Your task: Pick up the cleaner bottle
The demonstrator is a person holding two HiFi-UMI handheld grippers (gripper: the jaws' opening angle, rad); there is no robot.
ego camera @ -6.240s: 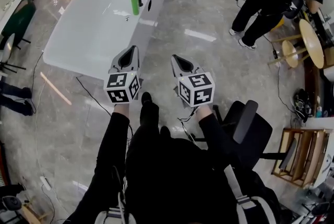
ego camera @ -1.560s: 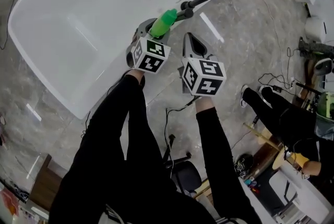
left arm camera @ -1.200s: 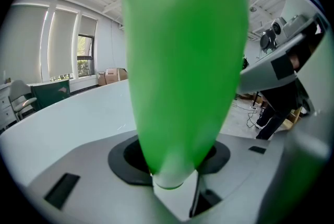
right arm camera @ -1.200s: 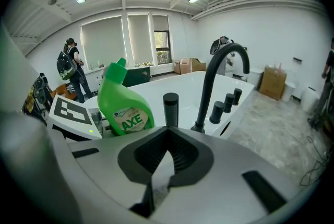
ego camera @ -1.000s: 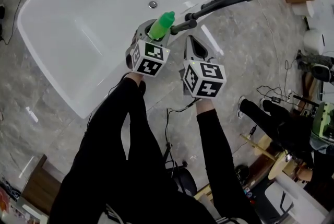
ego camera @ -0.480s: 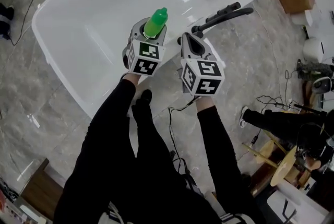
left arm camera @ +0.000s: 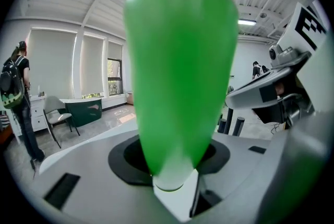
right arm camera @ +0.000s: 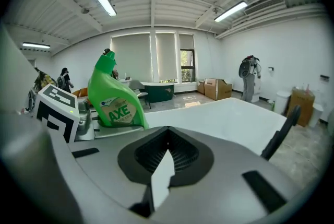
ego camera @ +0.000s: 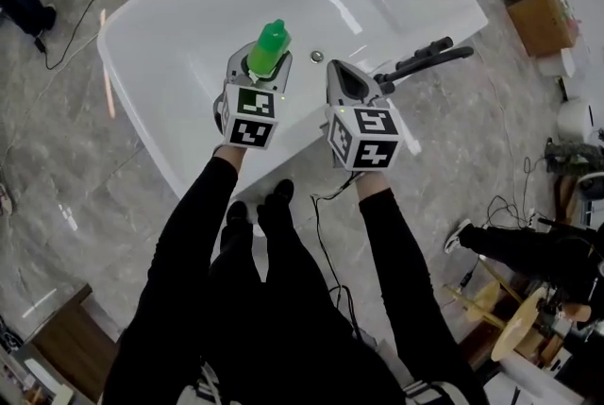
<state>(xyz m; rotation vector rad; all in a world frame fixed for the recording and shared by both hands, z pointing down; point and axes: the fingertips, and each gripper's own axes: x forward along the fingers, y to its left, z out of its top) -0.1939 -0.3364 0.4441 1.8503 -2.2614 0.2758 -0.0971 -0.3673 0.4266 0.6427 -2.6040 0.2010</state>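
Head view: the left gripper (ego camera: 259, 73) is clamped on the green cleaner bottle (ego camera: 270, 42), one jaw on each side of the body and the cap pointing away from the person. This probably keeps the bottle's weight between the pads. The bottle touches no surface and appears over the near rim of the white bathtub (ego camera: 142, 115). The pick-up therefore looks complete. The right gripper (ego camera: 340, 77) is held just beside it with its jaws together and nothing between them, so it takes no part in the grip. The basin shows only its drain (ego camera: 317, 57), with no water or loose item visible. The black faucet (ego camera: 425, 63) stands at the tub's right rim. Left gripper view: the bottle (left arm camera: 180, 61) fills the centre, its narrow end seated deep between the jaws. The right gripper (left arm camera: 292, 79) is visible at the right. The bottle wall is opaque, so the fill level cannot be read. Right gripper view: the jaws are closed and empty. The bottle (right arm camera: 112, 95) stands upright in the left gripper, label facing the camera, with the bathtub (right arm camera: 235, 113) beyond.
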